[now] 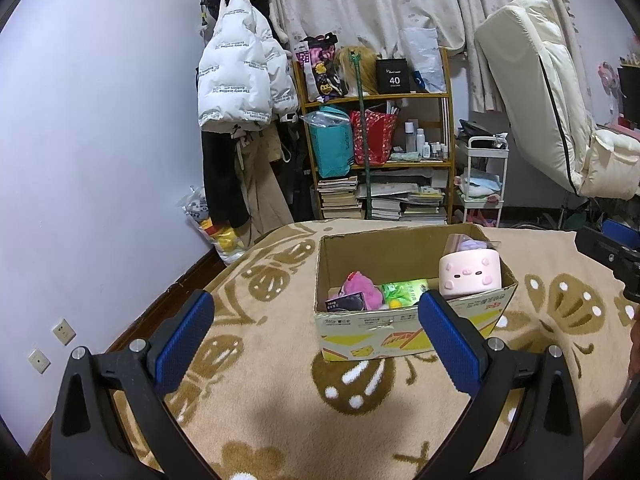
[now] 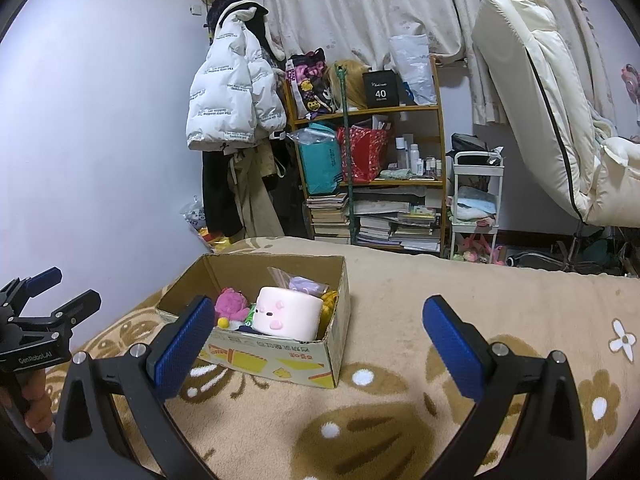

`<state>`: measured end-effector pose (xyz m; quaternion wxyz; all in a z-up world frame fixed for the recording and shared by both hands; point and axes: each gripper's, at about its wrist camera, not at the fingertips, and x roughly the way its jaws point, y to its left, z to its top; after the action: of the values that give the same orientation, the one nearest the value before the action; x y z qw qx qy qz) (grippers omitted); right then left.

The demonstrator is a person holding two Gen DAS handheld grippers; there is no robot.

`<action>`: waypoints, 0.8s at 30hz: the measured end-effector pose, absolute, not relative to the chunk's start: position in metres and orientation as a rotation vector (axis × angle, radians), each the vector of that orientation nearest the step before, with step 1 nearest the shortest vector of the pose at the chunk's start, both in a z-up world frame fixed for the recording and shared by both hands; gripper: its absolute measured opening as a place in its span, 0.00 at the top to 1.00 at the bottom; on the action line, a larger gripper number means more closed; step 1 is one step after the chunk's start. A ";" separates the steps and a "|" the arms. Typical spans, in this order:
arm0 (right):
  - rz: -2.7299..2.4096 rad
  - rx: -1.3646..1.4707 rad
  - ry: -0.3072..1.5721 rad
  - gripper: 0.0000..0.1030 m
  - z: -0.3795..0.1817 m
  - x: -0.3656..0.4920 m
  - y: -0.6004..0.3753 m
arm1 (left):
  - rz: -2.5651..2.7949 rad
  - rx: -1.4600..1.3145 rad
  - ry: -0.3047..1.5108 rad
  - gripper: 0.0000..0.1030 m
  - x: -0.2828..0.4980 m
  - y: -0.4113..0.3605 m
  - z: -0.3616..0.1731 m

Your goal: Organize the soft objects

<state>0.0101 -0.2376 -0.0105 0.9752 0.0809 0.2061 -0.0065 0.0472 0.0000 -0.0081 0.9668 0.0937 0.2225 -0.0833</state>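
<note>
Both the left tongs (image 1: 316,322) and right tongs (image 2: 320,326) were spread wide and empty above the beige patterned blanket (image 2: 400,420). The pale pink pig-faced plush cylinder (image 2: 289,312) sat inside the open brown cardboard box (image 2: 276,364).

Left gripper (image 1: 316,332): jaws spread wide, nothing between the blue pads (image 1: 184,340), lower part of frame. Right gripper (image 2: 320,336): same, wide apart and empty. A hand (image 2: 36,408) grips the left handle, lower left of the right wrist view.
</note>
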 end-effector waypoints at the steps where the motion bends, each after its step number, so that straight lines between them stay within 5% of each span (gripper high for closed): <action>1: -0.013 0.162 0.415 0.00 -0.010 0.010 -0.238 | -0.167 0.189 0.450 0.02 0.048 0.000 -0.008; 24: -0.031 0.170 0.416 0.00 -0.013 0.007 -0.239 | -0.158 0.194 0.443 0.02 0.048 0.004 -0.007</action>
<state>0.0072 -0.2389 -0.0128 0.9747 0.0845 0.2061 -0.0152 0.0483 0.0041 -0.0066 0.9678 0.0957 0.2191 -0.0782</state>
